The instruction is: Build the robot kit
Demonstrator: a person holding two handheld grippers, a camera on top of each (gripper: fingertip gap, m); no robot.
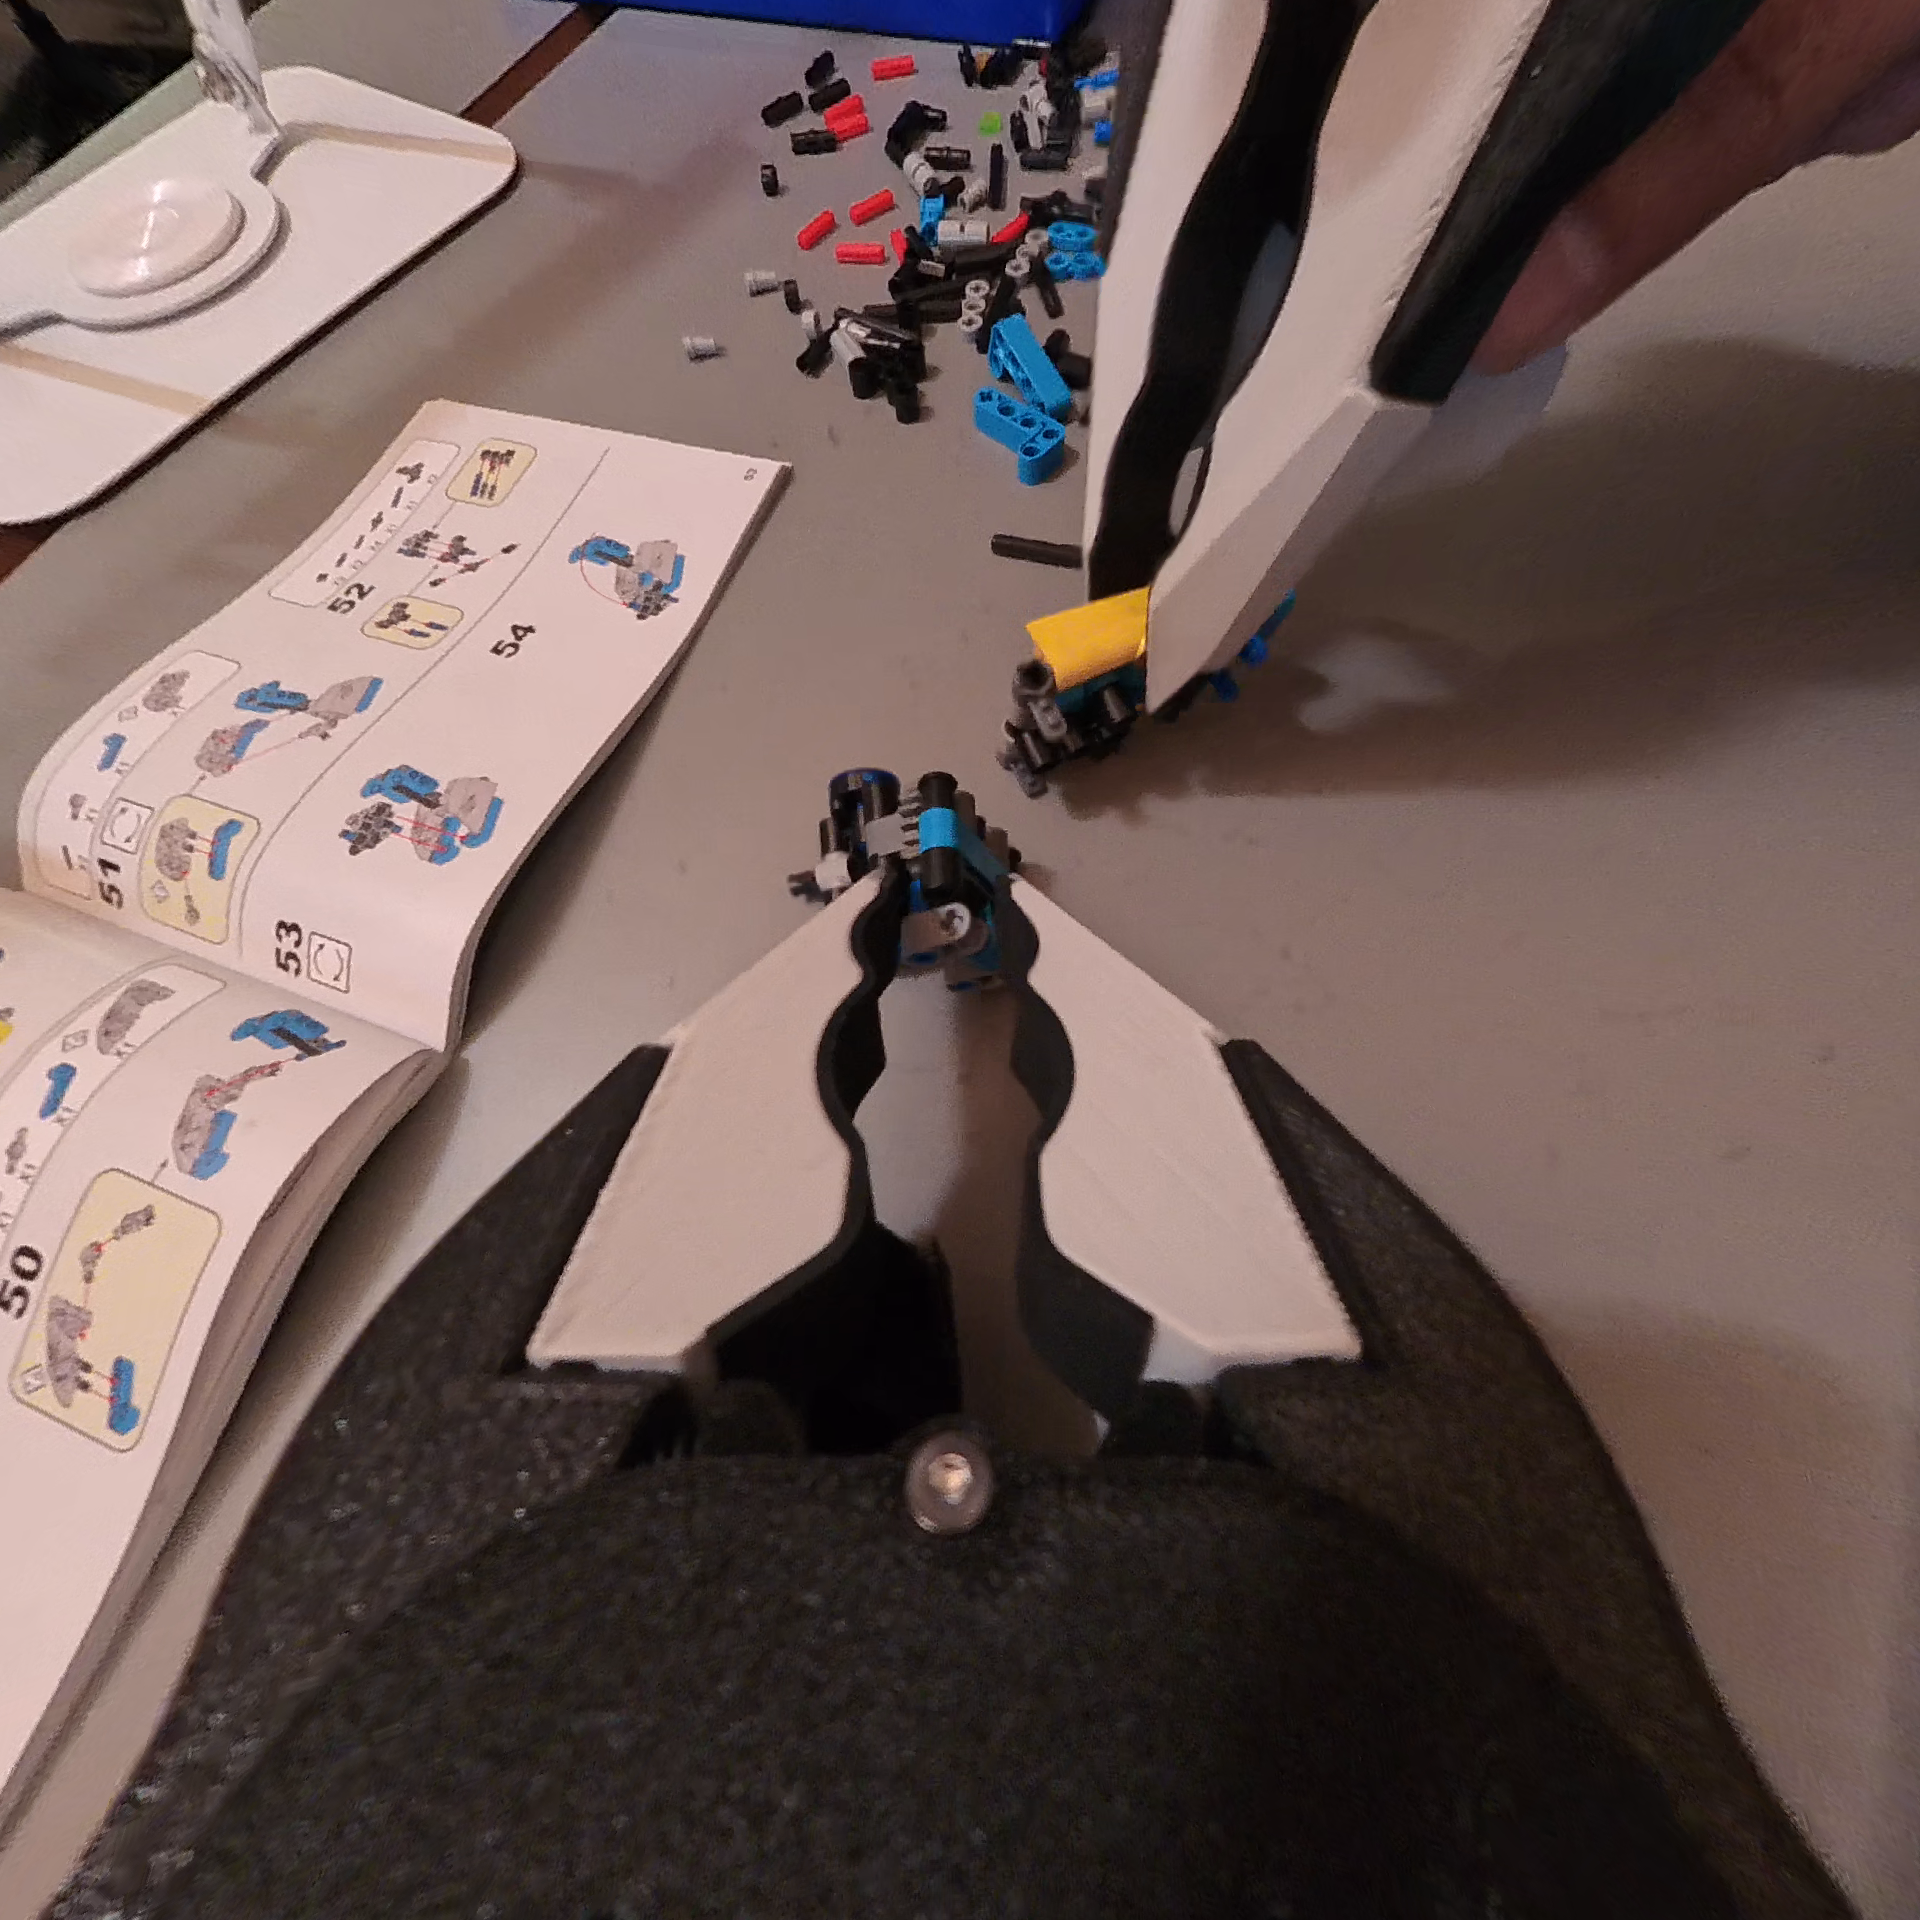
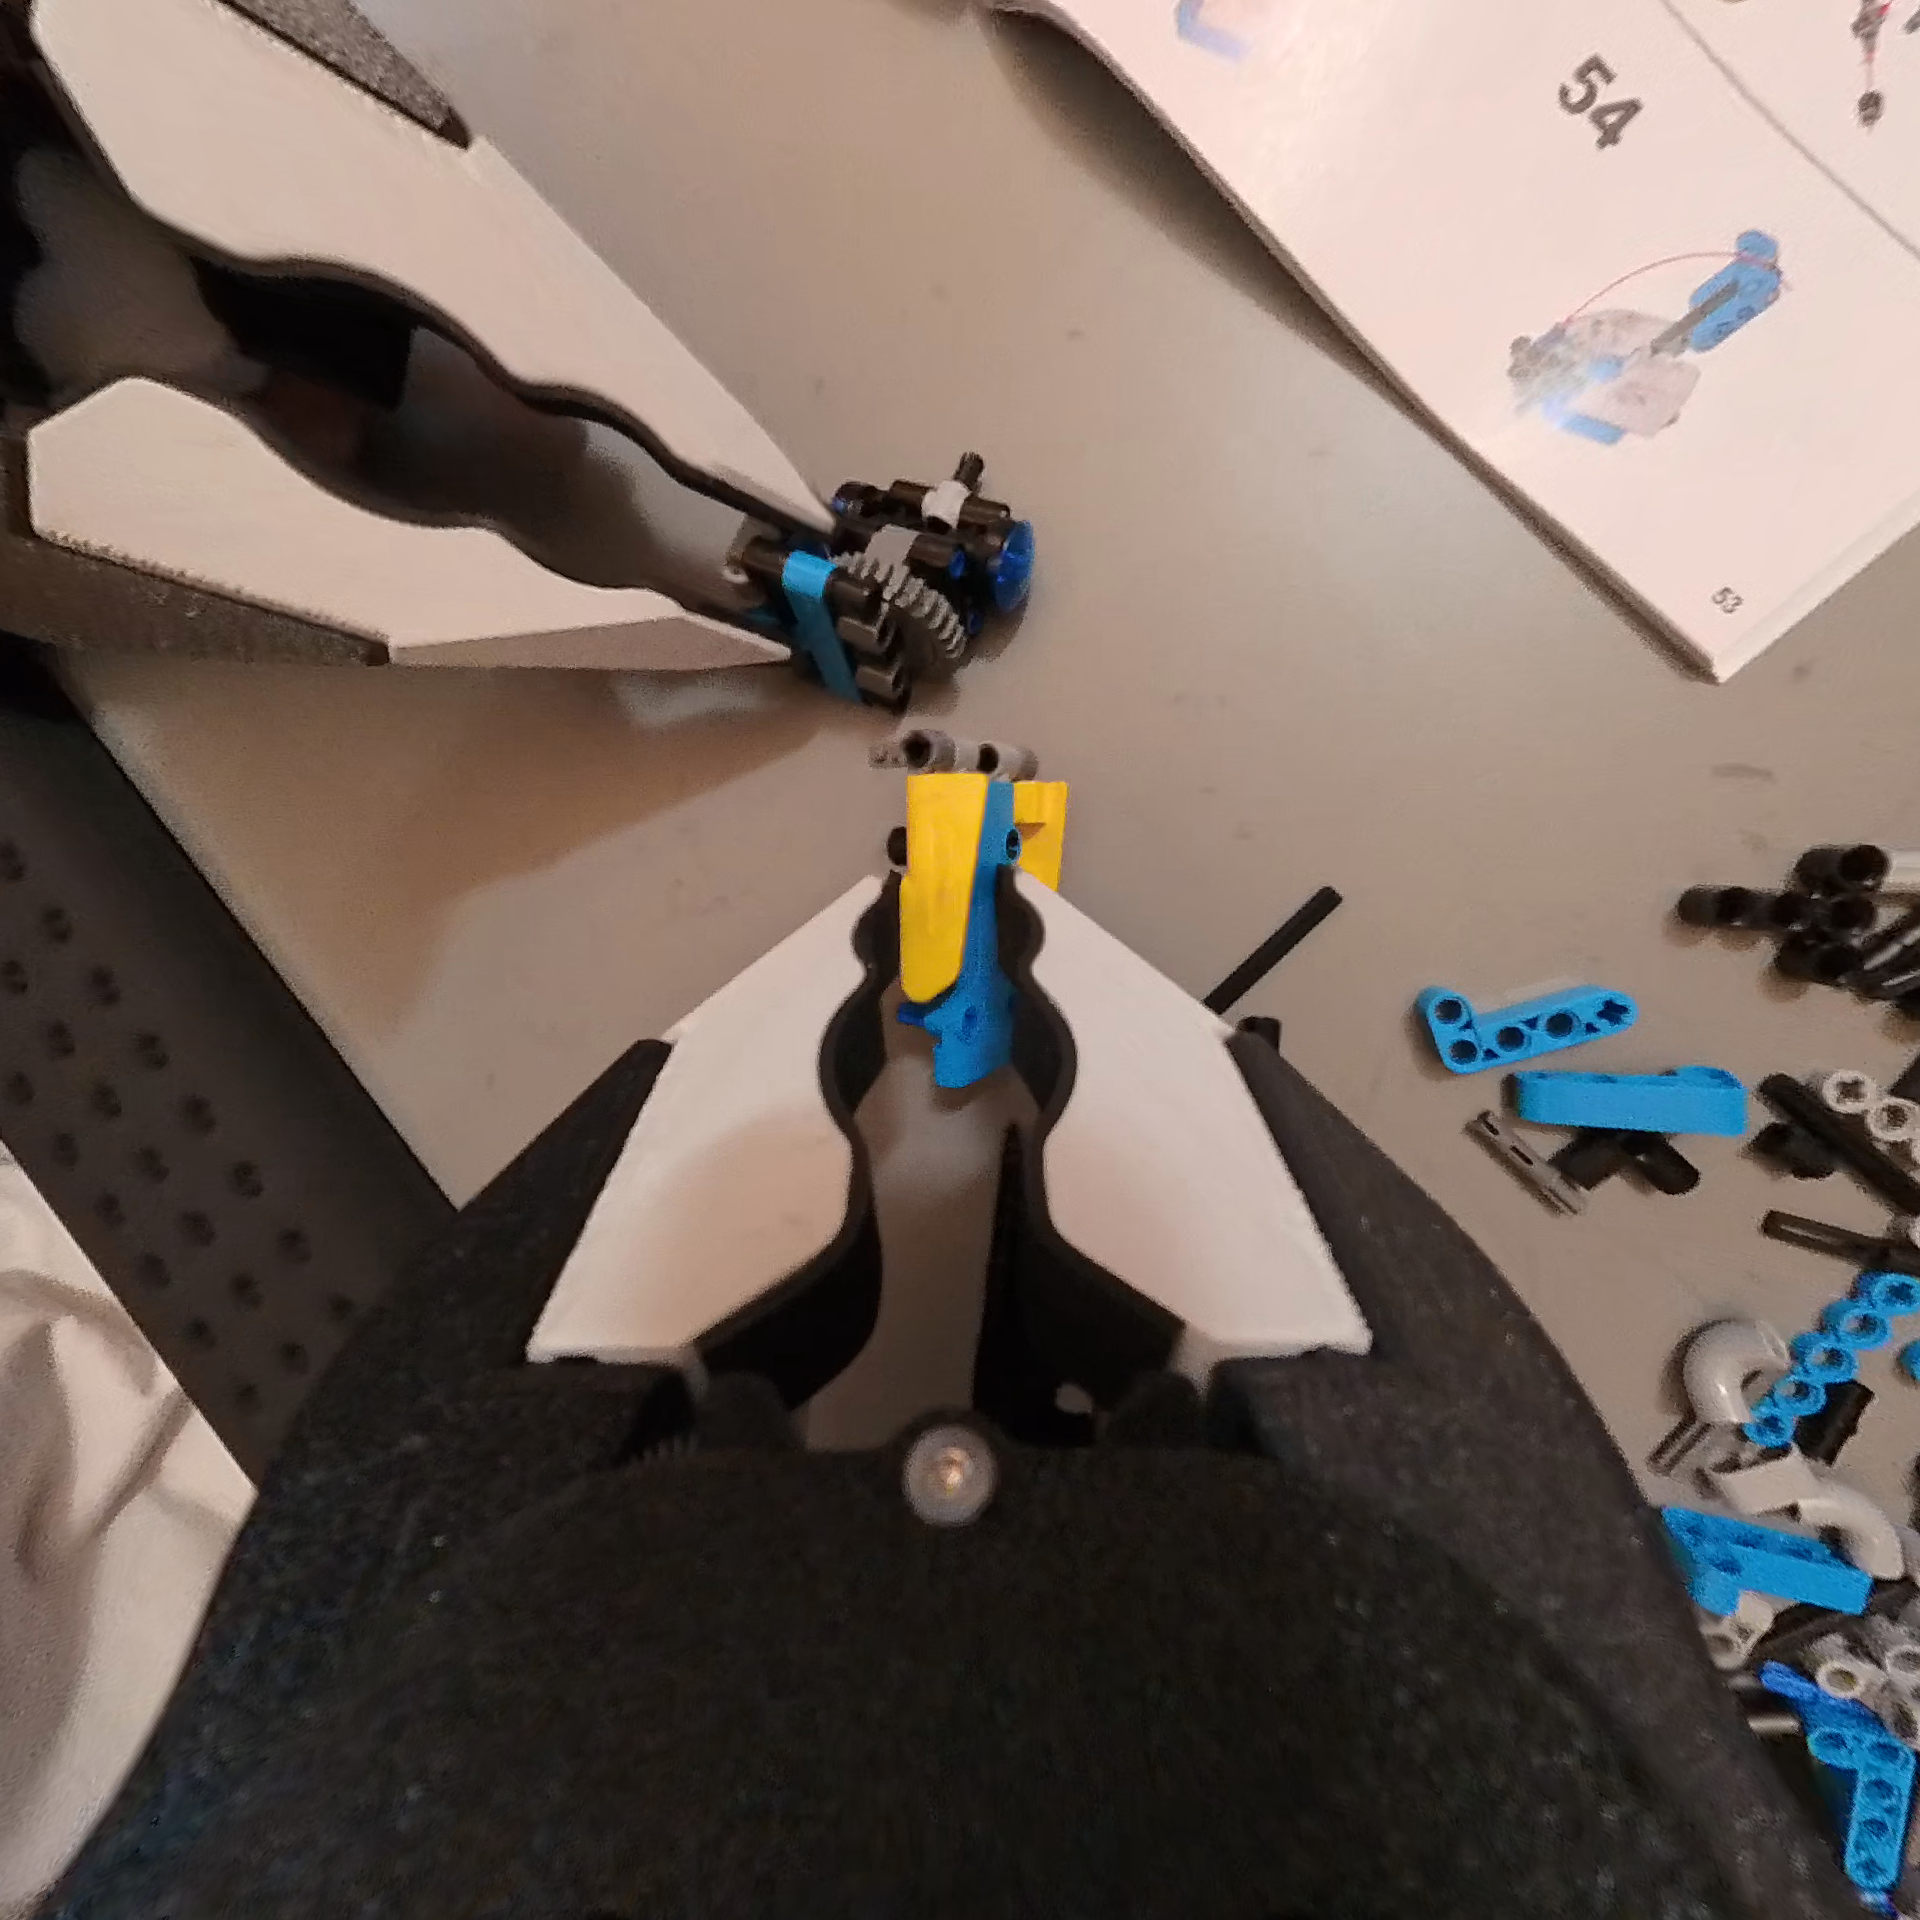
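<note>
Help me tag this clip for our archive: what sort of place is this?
Probably a desk or hobby table indoors, set up for building a brick model. An open instruction booklet lies on the grey tabletop, loose construction pieces are scattered nearby, and a white lamp base stands at the far corner.

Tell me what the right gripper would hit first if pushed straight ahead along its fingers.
Most likely the black-and-blue gear assembly held by the left gripper. The right gripper is shut on a yellow-and-blue assembly whose grey front end points almost at it, a small gap apart. Depth is uncertain.

left gripper (image 1: pixel 940 894) clamped, right gripper (image 2: pixel 961 883) clamped (both low)
</note>
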